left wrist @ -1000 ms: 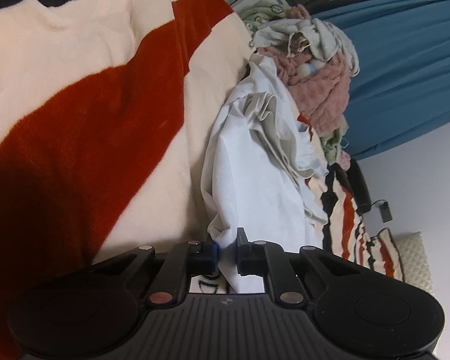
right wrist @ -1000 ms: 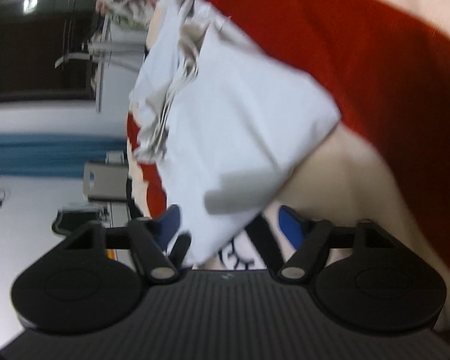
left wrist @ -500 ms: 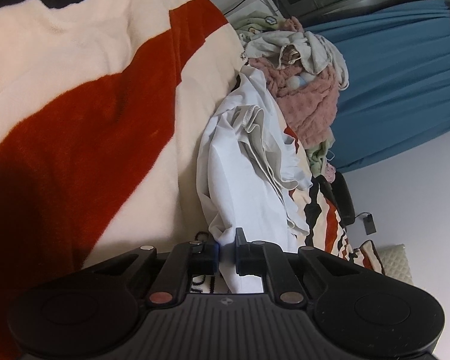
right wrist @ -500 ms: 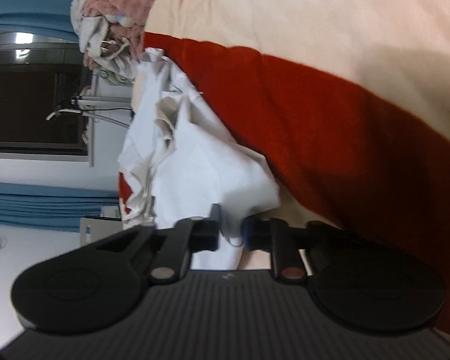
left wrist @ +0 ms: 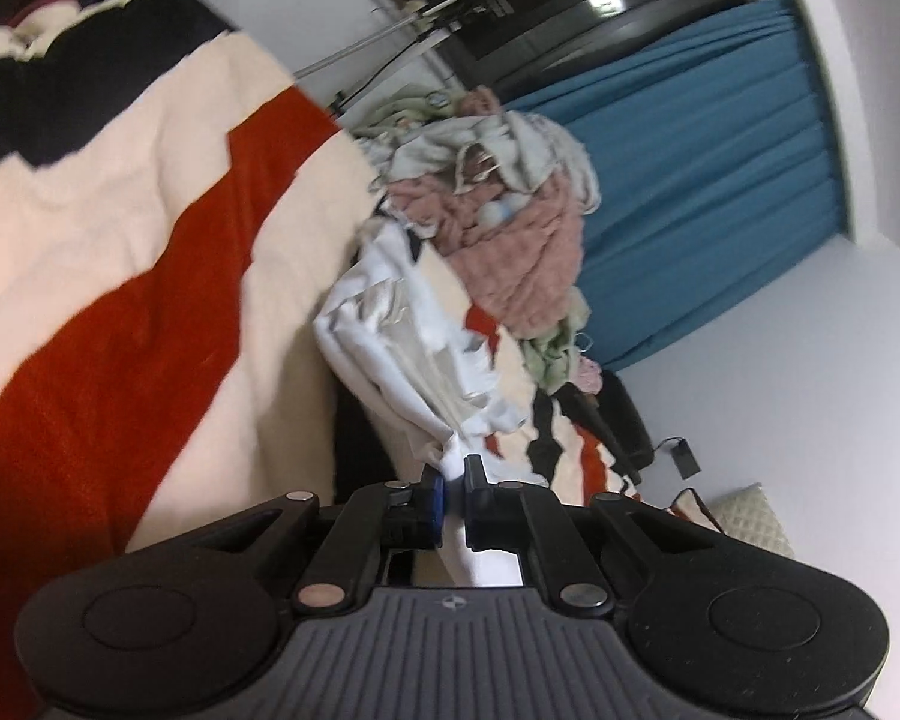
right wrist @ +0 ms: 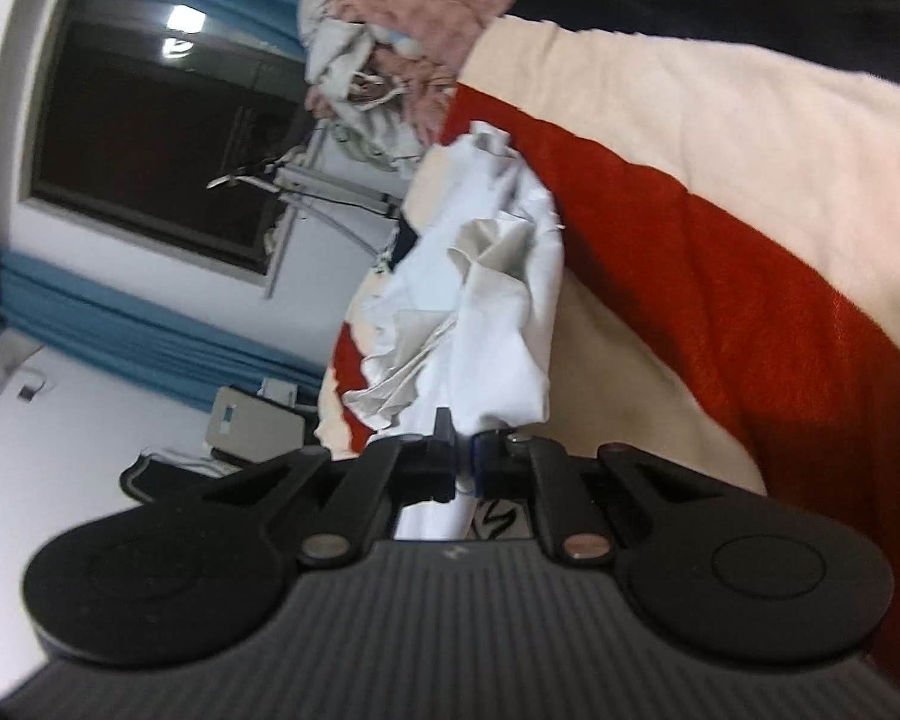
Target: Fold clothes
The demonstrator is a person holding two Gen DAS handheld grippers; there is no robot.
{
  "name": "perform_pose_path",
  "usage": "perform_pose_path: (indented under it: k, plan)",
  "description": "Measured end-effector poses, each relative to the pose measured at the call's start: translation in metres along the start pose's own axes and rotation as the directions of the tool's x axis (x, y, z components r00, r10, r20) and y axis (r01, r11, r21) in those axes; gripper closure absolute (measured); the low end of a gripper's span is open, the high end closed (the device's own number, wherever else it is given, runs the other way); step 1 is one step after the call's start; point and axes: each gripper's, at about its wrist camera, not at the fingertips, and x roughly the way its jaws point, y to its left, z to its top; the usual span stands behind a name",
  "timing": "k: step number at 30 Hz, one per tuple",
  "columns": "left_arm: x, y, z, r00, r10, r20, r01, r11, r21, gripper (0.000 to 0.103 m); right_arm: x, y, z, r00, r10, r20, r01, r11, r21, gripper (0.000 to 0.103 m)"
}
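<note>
Striped blanket (left wrist: 150, 324) backs a white garment (right wrist: 510, 324) now lifted higher than before; left gripper (left wrist: 455, 480) and right gripper (right wrist: 463, 450) both pinch its edges, ready for spreading

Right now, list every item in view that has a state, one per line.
left gripper: shut on the white garment.
right gripper: shut on the white garment.
white garment: bunched and creased, not folded, pinched at two spots.
striped blanket: spread out beneath the garment.
clothes pile: heaped, unfolded.
blue curtain: drawn, hanging in pleats.
</note>
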Motion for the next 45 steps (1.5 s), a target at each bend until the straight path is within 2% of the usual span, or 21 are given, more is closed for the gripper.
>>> perform_pose_path:
  k: [5, 12, 19, 23, 27, 32, 35, 38, 42, 45]
  plan:
    - [-0.036, -0.014, -0.012, 0.999, -0.038, 0.02, 0.038, 0.999, 0.02, 0.097, -0.031, 0.015, -0.016, 0.999, 0.014, 0.035, -0.011, 0.994, -0.105, 0.095]
    - [-0.101, -0.035, -0.052, 0.995, -0.099, 0.028, 0.097, 0.994, 0.051, 0.097, -0.098, 0.035, -0.041, 0.998, 0.023, 0.052, -0.008, 0.961, -0.275, 0.095]
    - [-0.167, -0.045, -0.095, 0.994, -0.101, 0.044, 0.101, 0.995, 0.001, 0.097, -0.165, 0.026, -0.069, 0.998, 0.047, 0.038, -0.037, 0.972, -0.233, 0.095]
    - [-0.172, -0.048, -0.103, 0.997, -0.072, 0.023, 0.072, 0.997, 0.0, 0.097, -0.164, 0.023, -0.074, 0.999, 0.024, 0.028, -0.017, 0.974, -0.225, 0.095]
    - [-0.158, -0.044, -0.091, 0.998, -0.062, 0.021, 0.063, 0.997, -0.035, 0.097, -0.15, 0.022, -0.066, 0.999, 0.013, 0.036, -0.006, 0.981, -0.195, 0.095]
    - [-0.116, -0.058, -0.049, 0.995, -0.076, 0.062, 0.078, 0.996, -0.035, 0.097, -0.117, 0.049, -0.034, 0.996, 0.028, 0.083, -0.011, 0.979, -0.204, 0.095]
    - [-0.074, -0.074, -0.013, 0.995, -0.06, 0.078, 0.059, 0.998, 0.004, 0.096, -0.074, 0.066, -0.006, 0.992, 0.001, 0.126, 0.026, 0.976, -0.214, 0.095]
    - [-0.02, -0.082, 0.015, 0.989, -0.065, 0.135, 0.051, 0.993, 0.107, 0.095, -0.027, 0.077, 0.025, 0.988, -0.032, 0.154, 0.066, 0.974, -0.217, 0.095]
    - [0.044, -0.059, 0.04, 0.993, 0.0, 0.115, -0.004, 0.999, 0.033, 0.095, 0.037, 0.069, 0.06, 0.986, -0.117, 0.121, 0.136, 0.978, -0.159, 0.094]
    - [0.071, -0.043, 0.049, 0.994, 0.042, 0.098, -0.048, 0.997, 0.061, 0.095, 0.073, 0.048, 0.075, 0.987, -0.135, 0.086, 0.149, 0.971, -0.188, 0.094]
